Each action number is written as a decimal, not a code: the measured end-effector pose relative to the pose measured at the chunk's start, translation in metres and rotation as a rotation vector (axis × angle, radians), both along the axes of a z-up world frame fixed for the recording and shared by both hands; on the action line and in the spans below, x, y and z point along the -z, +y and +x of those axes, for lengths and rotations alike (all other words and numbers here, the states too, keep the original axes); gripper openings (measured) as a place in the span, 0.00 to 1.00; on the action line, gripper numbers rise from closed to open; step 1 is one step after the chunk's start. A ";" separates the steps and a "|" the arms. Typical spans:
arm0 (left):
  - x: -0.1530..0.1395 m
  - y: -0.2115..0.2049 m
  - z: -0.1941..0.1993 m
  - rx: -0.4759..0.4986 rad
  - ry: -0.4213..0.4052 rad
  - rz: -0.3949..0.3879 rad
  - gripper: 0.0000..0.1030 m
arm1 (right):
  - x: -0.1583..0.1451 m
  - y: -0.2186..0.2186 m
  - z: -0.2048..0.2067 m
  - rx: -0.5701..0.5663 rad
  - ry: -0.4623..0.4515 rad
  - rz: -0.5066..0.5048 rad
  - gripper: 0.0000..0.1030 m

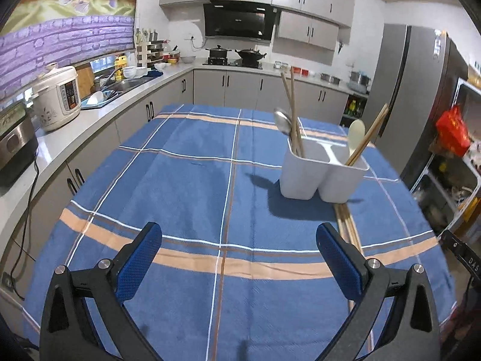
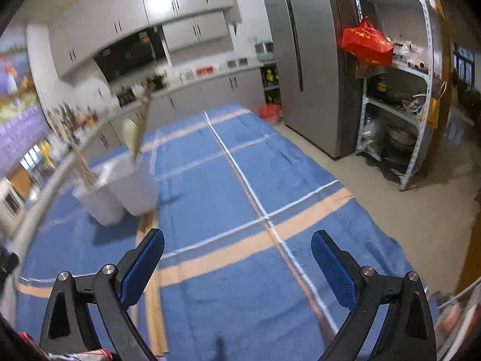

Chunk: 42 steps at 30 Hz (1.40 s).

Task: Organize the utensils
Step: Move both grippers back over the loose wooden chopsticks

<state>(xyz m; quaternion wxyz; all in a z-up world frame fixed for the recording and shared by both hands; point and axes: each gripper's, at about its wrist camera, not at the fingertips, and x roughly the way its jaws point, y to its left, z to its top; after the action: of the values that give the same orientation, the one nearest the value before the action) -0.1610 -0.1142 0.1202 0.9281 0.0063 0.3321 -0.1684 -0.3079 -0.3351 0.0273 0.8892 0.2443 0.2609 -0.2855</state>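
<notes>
A white two-compartment utensil holder (image 1: 321, 174) stands on the blue plaid tablecloth (image 1: 195, 186). Its left compartment holds a metal spoon (image 1: 283, 121) and wooden chopsticks (image 1: 291, 102). Its right compartment holds a cream spoon (image 1: 355, 134) and chopsticks (image 1: 368, 138). Loose wooden chopsticks (image 1: 348, 225) lie on the cloth in front of the holder, beside my left gripper's right finger. My left gripper (image 1: 239, 258) is open and empty above the cloth. In the blurred right wrist view the holder (image 2: 120, 189) is at the left, the loose chopsticks (image 2: 153, 294) run under the left finger, and my right gripper (image 2: 237, 267) is open and empty.
A grey counter with a rice cooker (image 1: 57, 99) and sink (image 1: 120, 87) runs along the left. A stove with pots (image 1: 234, 55) is at the back. A steel fridge (image 2: 303, 60) and a metal shelf (image 2: 396, 90) with a red bag (image 2: 365, 45) stand right of the table.
</notes>
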 end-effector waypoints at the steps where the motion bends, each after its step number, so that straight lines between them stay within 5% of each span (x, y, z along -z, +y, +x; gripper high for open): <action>1: -0.002 0.002 -0.003 -0.001 -0.003 0.000 0.99 | -0.001 0.002 -0.001 -0.011 -0.012 0.020 0.97; 23: -0.012 -0.030 -0.056 0.082 -0.023 0.107 0.99 | -0.014 0.050 0.001 -0.126 0.091 -0.176 0.96; 42: 0.028 -0.059 -0.032 0.179 0.136 0.077 0.97 | 0.007 0.028 0.002 -0.182 0.108 -0.067 0.96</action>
<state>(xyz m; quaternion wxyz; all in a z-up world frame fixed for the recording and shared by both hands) -0.1925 -0.1736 0.0926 0.8839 0.0599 0.3984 -0.2377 -0.3060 -0.3070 0.0204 0.9038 0.1740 0.3198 -0.2249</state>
